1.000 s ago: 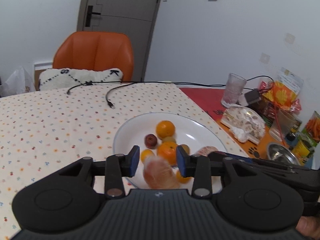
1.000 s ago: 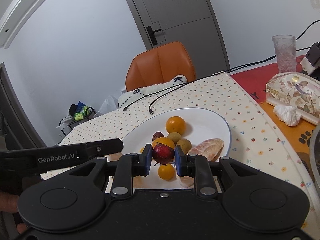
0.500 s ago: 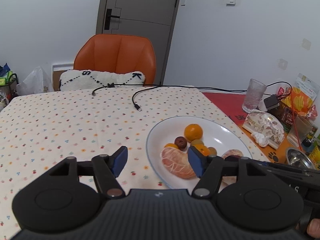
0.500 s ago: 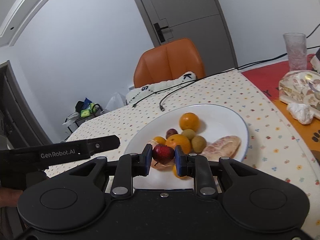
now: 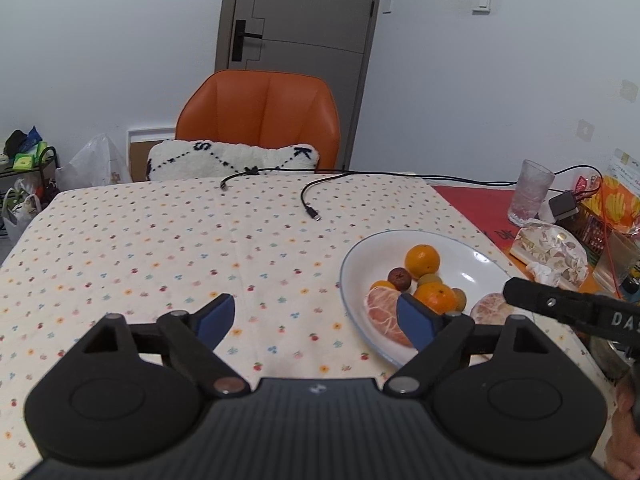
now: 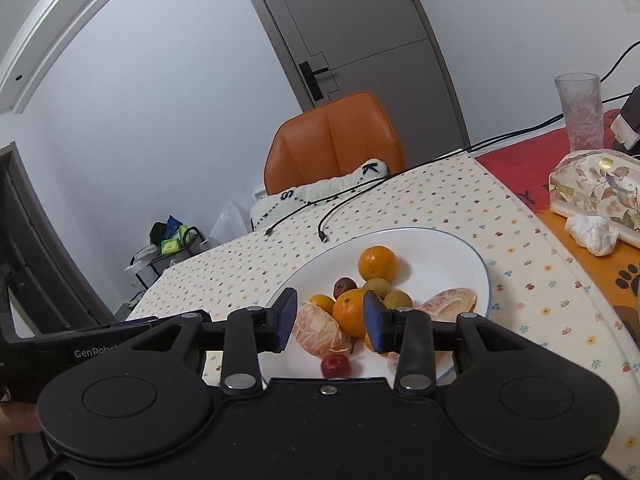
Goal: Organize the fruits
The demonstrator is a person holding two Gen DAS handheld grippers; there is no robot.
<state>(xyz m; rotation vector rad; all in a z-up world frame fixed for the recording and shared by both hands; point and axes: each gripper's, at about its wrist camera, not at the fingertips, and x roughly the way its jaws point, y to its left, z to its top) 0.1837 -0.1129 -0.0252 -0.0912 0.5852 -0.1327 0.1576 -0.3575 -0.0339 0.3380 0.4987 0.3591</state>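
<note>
On the counter [image 5: 168,240], under a dotted cloth, a white plate [image 5: 468,256] sits at the right of the left wrist frame and at the centre of the right wrist frame. It carries the fruits: a large orange [image 6: 376,263] at the far side, a dark red fruit [image 6: 345,286] just left of it, two greenish fruits [image 6: 387,293] beside a second orange [image 6: 350,311], a small orange [image 6: 322,303] to the left, a peeled segment [image 6: 319,328] at lower left of the pile and another peeled piece [image 6: 454,300] at its right. A small red fruit [image 6: 335,365] lies on the plate's near part, low in the frame just above the gripper body and below the gap between the blue pads, touching neither. The right hand-held gripper [image 6: 330,322] is spread and holds nothing. The left hand-held gripper [image 5: 316,318] is spread wide over the cloth left of the plate, also empty; its right pad overlaps the peeled segment in view. Two black cables [image 5: 308,200] trail across the cloth beyond the plate. An orange chair [image 5: 260,120] with a white cushion [image 5: 232,160] stands at the far edge, upper centre. A glass [image 6: 580,112] and a floral tissue box [image 6: 596,184] stand at the right.
</note>
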